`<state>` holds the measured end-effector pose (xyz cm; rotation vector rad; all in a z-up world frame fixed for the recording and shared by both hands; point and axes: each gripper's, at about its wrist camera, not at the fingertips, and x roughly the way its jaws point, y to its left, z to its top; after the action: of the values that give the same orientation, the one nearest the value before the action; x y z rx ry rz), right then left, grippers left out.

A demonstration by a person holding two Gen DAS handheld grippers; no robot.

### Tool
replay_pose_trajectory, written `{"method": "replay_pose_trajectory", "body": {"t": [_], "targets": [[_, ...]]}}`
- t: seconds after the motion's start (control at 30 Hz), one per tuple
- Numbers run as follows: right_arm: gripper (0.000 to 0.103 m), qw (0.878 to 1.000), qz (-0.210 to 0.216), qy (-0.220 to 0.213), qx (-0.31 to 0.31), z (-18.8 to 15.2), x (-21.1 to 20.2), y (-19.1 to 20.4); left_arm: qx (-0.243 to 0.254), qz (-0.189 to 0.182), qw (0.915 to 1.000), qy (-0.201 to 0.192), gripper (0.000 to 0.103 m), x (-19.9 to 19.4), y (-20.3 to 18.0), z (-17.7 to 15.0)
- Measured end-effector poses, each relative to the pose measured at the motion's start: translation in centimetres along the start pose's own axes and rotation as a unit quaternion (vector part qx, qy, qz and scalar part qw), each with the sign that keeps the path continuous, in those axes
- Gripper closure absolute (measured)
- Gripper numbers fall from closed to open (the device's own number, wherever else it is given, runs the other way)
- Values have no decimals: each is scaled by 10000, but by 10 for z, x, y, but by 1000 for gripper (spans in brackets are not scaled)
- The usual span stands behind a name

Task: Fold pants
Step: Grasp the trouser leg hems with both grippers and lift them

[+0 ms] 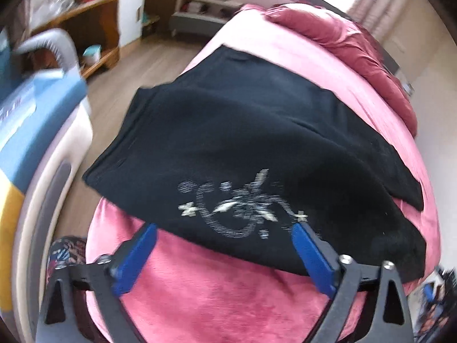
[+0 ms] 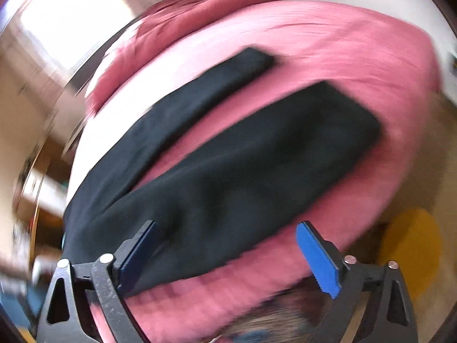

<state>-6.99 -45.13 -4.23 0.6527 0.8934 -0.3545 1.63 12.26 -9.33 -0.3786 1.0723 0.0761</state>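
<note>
Pants [image 1: 242,143] flat on pink bed [image 1: 214,294] (wooden shelves [image 1: 94,28] beyond), left tongs [image 1: 225,228] and right tongs [image 2: 228,228] wide, empty.

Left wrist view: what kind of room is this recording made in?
Most likely a bedroom at home. Black pants lie spread on a bed with a pink cover, a bunched red blanket sits at the far end, and wooden shelves stand on a wood floor.

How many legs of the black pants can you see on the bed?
2, in the right wrist view: one pant leg nearer the right gripper, the other pant leg beyond it, pink bed cover between them.
</note>
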Motion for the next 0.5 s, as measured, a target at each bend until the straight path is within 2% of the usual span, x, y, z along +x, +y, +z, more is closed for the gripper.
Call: {"method": "replay_pose_trajectory", "body": {"t": [0.03, 0.1, 0.17, 0.23, 0.27, 0.33, 0.5], "targets": [[10, 9991, -159, -123, 364, 8, -3, -28, -127, 63, 9999, 86, 16, 4, 8, 1], [23, 9963, -282, -213, 779, 18, -1, -58, -285, 111, 9993, 198, 23, 8, 20, 2], [31, 9912, -293, -248, 1265, 28, 7, -86, -474, 124, 9984, 280, 28, 10, 34, 2], [32, 9881, -295, -265, 1487, 39, 18, -99, -578, 111, 9979, 288, 32, 9, 43, 4], [32, 9875, -285, -247, 1528, 42, 24, -101, -624, 123, 9975, 293, 33, 9, 46, 4], [32, 9866, -362, -231, 1576, 47, 36, -102, -848, -6, 9958, 331, 41, 8, 57, 6], [44, 9888, -654, -20, 1345, 53, 66, -91, -1085, -227, 9934, 305, 47, 11, 68, 15]]}}
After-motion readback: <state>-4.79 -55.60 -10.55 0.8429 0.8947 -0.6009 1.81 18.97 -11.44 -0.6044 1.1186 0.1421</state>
